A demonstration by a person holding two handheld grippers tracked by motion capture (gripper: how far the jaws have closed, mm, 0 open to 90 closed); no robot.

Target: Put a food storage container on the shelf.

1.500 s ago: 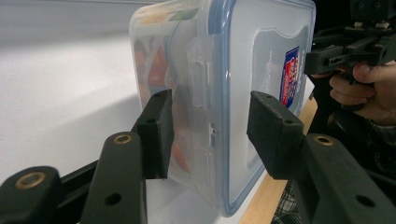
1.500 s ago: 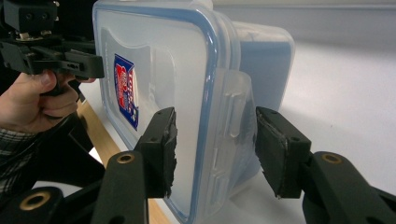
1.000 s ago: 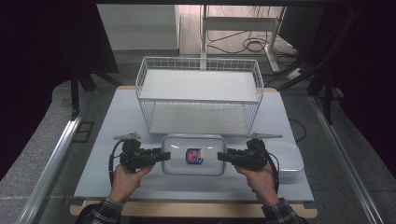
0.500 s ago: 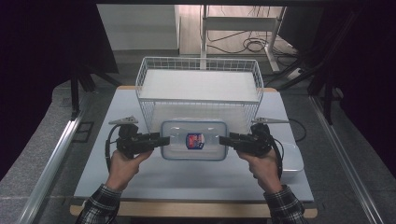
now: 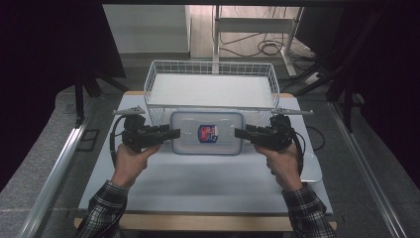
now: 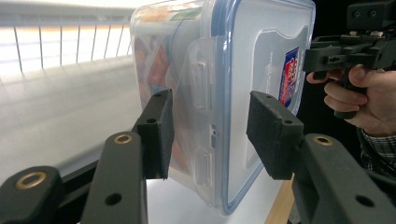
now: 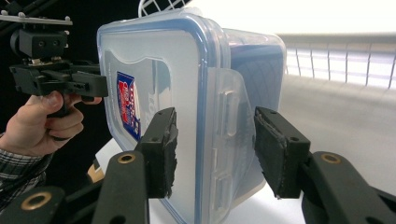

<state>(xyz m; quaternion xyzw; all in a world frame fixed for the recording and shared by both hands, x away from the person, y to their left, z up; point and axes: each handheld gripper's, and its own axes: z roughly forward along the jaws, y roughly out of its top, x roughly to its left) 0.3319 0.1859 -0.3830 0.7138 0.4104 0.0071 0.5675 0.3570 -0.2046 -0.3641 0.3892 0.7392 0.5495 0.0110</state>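
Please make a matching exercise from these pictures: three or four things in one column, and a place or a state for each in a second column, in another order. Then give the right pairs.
Things:
1. plastic container
2. wire basket
3. left gripper
4. right gripper

Places or states:
A. stands at the far side of the table, behind the container
B. clamps the container's left end
C. held between the two grippers, lid with a blue seal and a red-and-blue sticker
D. clamps the container's right end

Pairs: 1-C, 2-A, 3-B, 4-D
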